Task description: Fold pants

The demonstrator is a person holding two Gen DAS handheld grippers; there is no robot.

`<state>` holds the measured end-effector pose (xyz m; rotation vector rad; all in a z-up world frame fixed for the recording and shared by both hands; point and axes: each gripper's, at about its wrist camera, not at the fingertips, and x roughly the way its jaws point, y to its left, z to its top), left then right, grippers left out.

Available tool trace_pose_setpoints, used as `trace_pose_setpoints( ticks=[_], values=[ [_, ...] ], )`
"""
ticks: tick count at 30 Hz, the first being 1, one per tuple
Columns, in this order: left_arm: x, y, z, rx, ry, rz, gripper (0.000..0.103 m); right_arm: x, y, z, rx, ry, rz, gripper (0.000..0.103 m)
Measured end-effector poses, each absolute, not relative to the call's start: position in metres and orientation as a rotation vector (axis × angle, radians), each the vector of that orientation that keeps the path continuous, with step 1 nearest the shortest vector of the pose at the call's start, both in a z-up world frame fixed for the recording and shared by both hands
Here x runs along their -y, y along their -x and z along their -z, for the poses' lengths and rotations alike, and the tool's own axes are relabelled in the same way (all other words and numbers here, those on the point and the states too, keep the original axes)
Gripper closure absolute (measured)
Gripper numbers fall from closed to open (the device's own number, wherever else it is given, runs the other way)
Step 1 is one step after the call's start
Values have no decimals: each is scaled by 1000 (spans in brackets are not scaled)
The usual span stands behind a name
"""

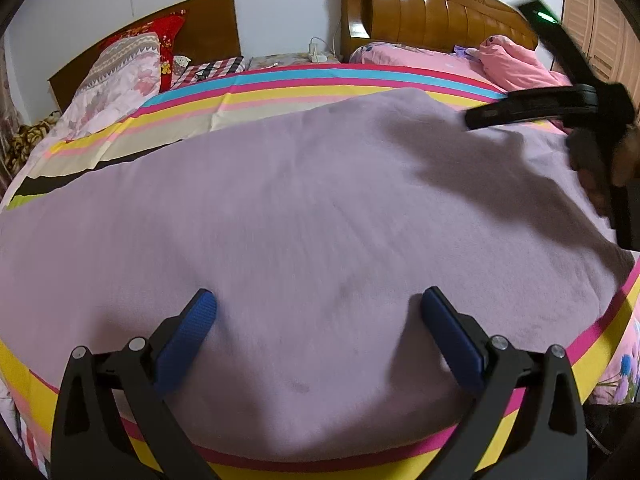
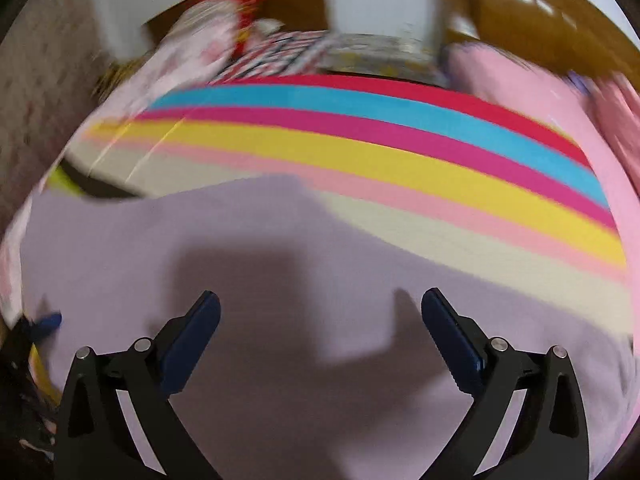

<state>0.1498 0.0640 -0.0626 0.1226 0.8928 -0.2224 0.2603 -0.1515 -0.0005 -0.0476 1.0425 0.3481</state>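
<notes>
Lilac pants (image 1: 280, 216) lie spread flat across a striped bed sheet (image 1: 280, 88), filling most of the left wrist view. My left gripper (image 1: 318, 304) hovers open just above the near part of the cloth, with nothing between its blue pads. The other gripper tool shows at the right edge of that view, over the pants' far right side, held by a hand. In the blurred right wrist view the pants (image 2: 280, 280) cover the lower half, and my right gripper (image 2: 320, 306) is open over them, casting a shadow.
The sheet (image 2: 360, 152) has blue, pink, yellow and beige stripes. Pillows (image 1: 124, 68) sit at the far left by a wooden headboard. A pink quilt (image 1: 508, 60) and a second headboard (image 1: 432, 12) lie at the far right. The bed's near edge runs below my left gripper.
</notes>
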Motion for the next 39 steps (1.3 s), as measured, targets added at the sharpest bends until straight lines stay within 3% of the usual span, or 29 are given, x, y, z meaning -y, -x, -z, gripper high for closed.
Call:
trace_pose_setpoints(
  ticks=[5,9,13,18,22,27,33,39],
  values=[
    [-65,-150,62,-890,-120,231,1,104,-306,18,-1043,164,-300,5],
    [-66,-151,62,-888,-118,233,1,123,-332,18,-1058,30,-169,5],
    [-66,-151,62,-887,-114,236,1,126,-311,0,-984,-27,-190,5],
    [-67,-151,62,-885,-109,239,1,81,-277,-12,-886,133,-396,5],
    [-68,-153,61,-883,-95,251,2,47,-283,13,-1012,219,-491,5],
    [-82,-143,53,-869,-68,249,2,40,-296,10,-990,214,-393,5],
    [-190,-116,24,-727,182,113,2,-5,-254,-32,-858,217,-547,5],
    [-366,-93,46,-619,785,-41,2,-62,-223,-20,-842,280,-686,5]
  ],
)
